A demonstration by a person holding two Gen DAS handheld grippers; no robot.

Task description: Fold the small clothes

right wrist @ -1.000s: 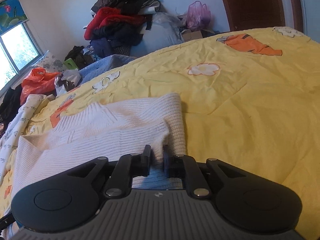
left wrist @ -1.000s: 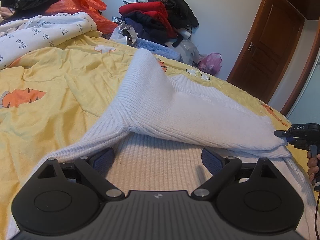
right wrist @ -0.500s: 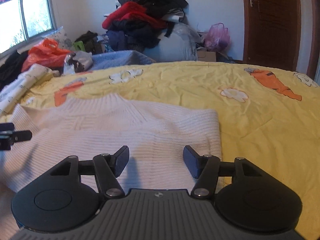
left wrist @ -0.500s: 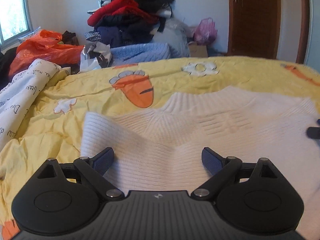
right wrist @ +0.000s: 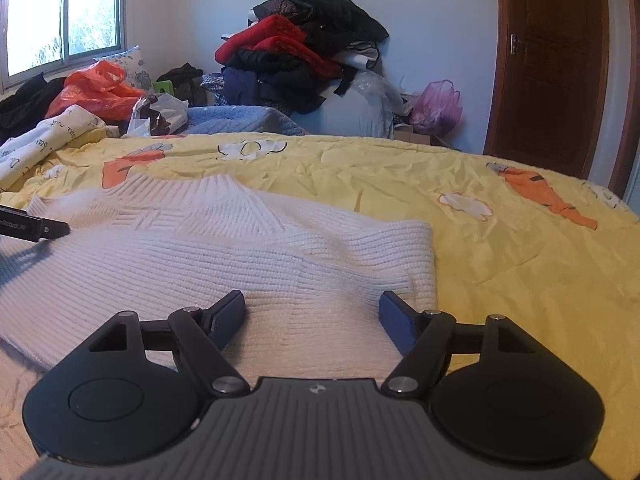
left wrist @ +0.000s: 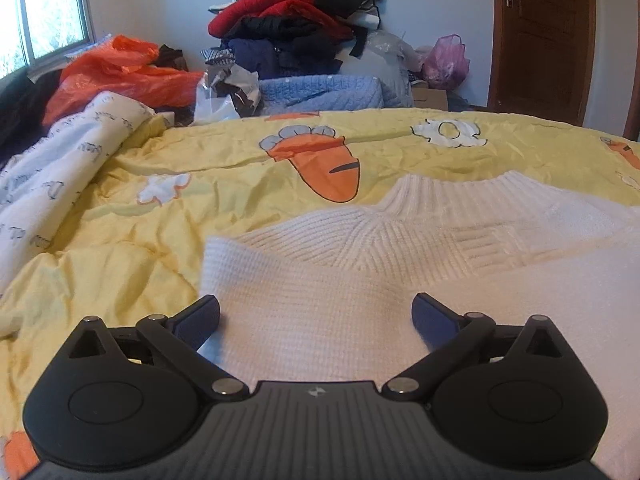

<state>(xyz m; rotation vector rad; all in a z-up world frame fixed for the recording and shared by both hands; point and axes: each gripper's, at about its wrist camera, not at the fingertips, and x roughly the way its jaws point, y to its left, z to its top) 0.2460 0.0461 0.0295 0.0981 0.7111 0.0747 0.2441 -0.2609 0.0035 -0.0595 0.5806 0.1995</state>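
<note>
A white ribbed knit sweater (left wrist: 400,240) lies on the yellow carrot-print bedspread (left wrist: 120,220), collar toward the far side and both sides folded inward. My left gripper (left wrist: 316,304) hovers over its near left folded edge. Its jaws are still opening, and knit shows under the gap without being pinched. In the right wrist view the sweater (right wrist: 200,256) fills the lower left. My right gripper (right wrist: 312,298) stands over the right folded edge, jaws opening and off the cloth. One dark finger of the left gripper (right wrist: 32,226) pokes in at the left edge.
A tall pile of dark and red clothes (left wrist: 288,28) stands against the far wall. An orange plastic bag (left wrist: 120,68), a blue knit (left wrist: 320,92) and a white printed blanket (left wrist: 60,160) lie at the back left. A brown door (left wrist: 540,36) and pink bag (left wrist: 444,60) are right.
The right gripper went from shut on the sweater's edge to open, letting it go. The raised flap of sweater now lies flat. Both views have rolled level, and the left gripper has shifted sideways.
</note>
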